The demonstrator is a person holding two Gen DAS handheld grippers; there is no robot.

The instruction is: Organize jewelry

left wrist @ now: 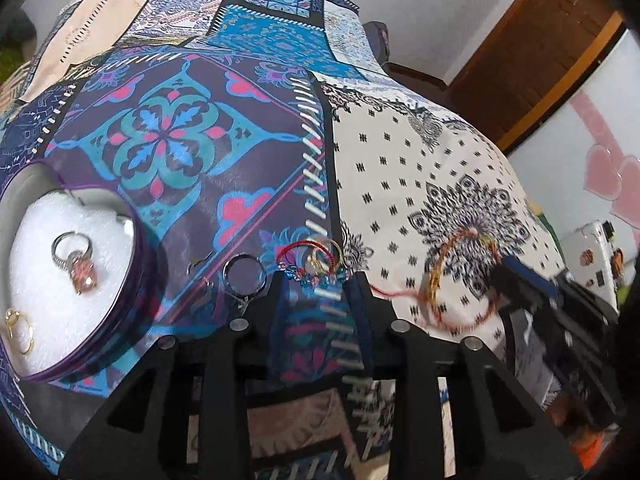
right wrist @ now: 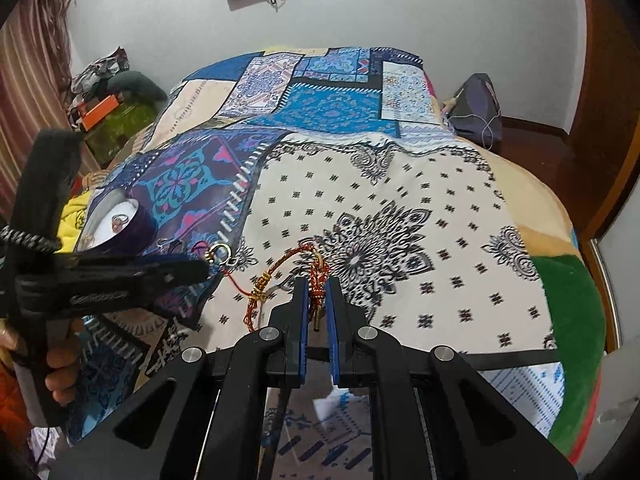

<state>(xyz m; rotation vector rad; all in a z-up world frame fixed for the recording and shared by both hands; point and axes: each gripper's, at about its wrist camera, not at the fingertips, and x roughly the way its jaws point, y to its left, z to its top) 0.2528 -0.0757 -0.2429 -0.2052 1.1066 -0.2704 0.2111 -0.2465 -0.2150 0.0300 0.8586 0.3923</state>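
A round purple box (left wrist: 132, 280) with white padding sits on the patchwork bedspread at left; it holds a pink-stone ring (left wrist: 78, 262) and a gold ring (left wrist: 18, 330). My left gripper (left wrist: 318, 280) is open just behind a beaded red bracelet (left wrist: 310, 268) with gold rings; a silver ring (left wrist: 244, 274) lies beside it. My right gripper (right wrist: 317, 286) is shut on a red-and-gold thread bracelet (right wrist: 276, 276), which also shows in the left wrist view (left wrist: 444, 268). The box (right wrist: 120, 224) and the left gripper (right wrist: 200, 268) show in the right wrist view.
The bedspread (right wrist: 400, 208) covers a bed. A grey bag (right wrist: 478, 108) sits on the floor at the far right corner. Clothes and an orange box (right wrist: 100, 110) lie on the left. A wooden door (left wrist: 532, 52) stands at right.
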